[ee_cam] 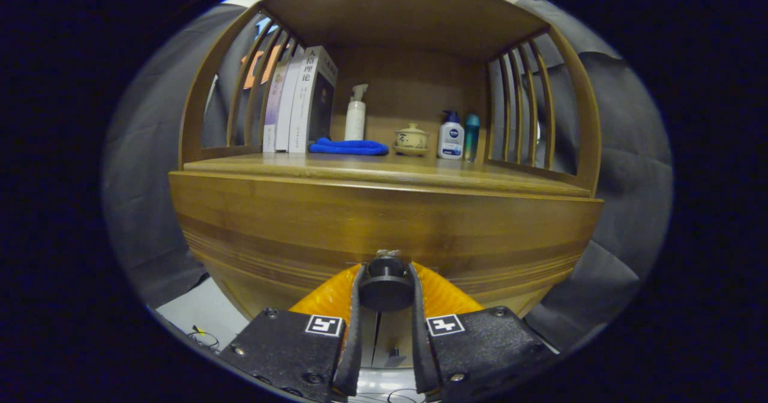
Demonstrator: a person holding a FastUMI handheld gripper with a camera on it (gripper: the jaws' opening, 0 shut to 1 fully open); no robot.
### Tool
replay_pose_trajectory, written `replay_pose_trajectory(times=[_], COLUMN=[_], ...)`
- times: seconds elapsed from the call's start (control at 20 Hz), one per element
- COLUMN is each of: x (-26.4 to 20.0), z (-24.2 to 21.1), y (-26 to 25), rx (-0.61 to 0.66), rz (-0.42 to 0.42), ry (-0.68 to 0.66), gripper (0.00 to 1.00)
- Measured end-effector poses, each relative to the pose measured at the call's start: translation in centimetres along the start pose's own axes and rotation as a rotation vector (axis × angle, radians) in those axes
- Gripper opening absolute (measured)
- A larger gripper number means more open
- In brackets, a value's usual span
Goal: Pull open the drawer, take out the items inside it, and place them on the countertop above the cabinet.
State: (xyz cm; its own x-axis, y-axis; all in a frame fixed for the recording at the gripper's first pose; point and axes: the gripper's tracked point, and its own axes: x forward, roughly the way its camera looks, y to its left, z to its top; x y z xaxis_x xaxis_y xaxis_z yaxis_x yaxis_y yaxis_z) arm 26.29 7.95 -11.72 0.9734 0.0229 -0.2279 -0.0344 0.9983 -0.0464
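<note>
A wooden cabinet fills the view, with its drawer front right ahead of me. A dark round knob sticks out of the drawer front low in the middle. My gripper is shut on that knob, one finger pressing each side of it. The drawer looks closed, flush with the cabinet, and its contents are hidden. Above the drawer front runs the wooden countertop, a shelf floor under a wooden roof with slatted sides.
On the countertop stand several books at the left, a blue folded cloth, a white pump bottle, a lidded ceramic cup, a white lotion bottle and a teal bottle. Bare shelf lies in front of them.
</note>
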Motion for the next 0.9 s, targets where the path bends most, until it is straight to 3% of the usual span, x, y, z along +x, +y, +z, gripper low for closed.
replay_pose_trajectory(times=[0.9], x=[-9.5], z=[-3.0], y=[-0.9], rx=[-0.009], rz=[0.020], ry=[0.017], gripper=[0.38])
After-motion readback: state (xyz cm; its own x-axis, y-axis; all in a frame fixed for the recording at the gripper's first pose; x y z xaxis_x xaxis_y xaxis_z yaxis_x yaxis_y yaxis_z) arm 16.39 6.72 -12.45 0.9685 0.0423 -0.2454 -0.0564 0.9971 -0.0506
